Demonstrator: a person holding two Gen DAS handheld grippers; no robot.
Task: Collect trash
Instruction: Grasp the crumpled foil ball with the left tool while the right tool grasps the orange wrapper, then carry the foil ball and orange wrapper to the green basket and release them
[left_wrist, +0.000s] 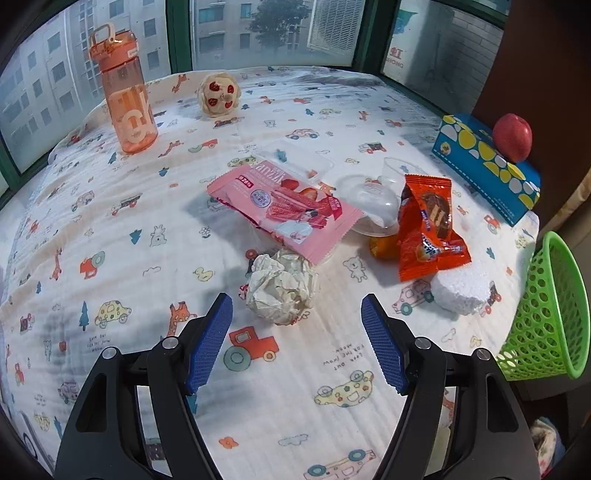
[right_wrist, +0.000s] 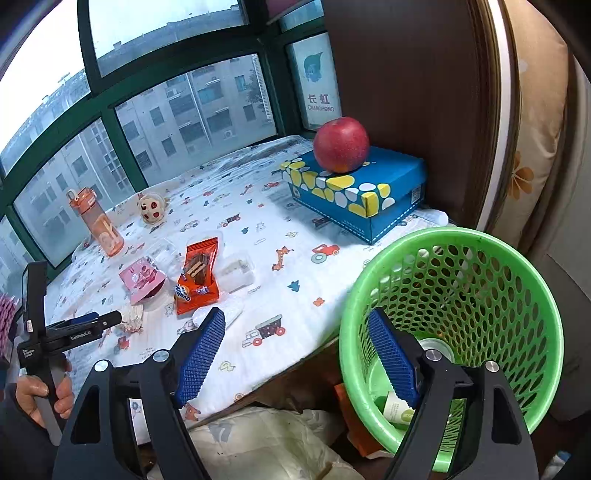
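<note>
Taking the crumpled paper ball (left_wrist: 282, 291) as landmark: just behind it lies a pink snack wrapper (left_wrist: 284, 208), to its right an orange wrapper (left_wrist: 428, 229) and a white foam disc (left_wrist: 461, 291), and far behind stand an orange bottle (left_wrist: 125, 92) and a blue box (left_wrist: 487, 166) bearing an apple (left_wrist: 511, 136). The left gripper (left_wrist: 297, 343) hangs spread and empty just before the ball. The right gripper (right_wrist: 295, 354), spread and empty, hangs by the green basket's (right_wrist: 461, 236) rim.

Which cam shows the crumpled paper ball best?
Left wrist: the crumpled paper ball sits whole and unobstructed just ahead of the open left gripper. The right wrist view shows only a small sliver of it, far off and partly hidden behind the left gripper's finger.
</note>
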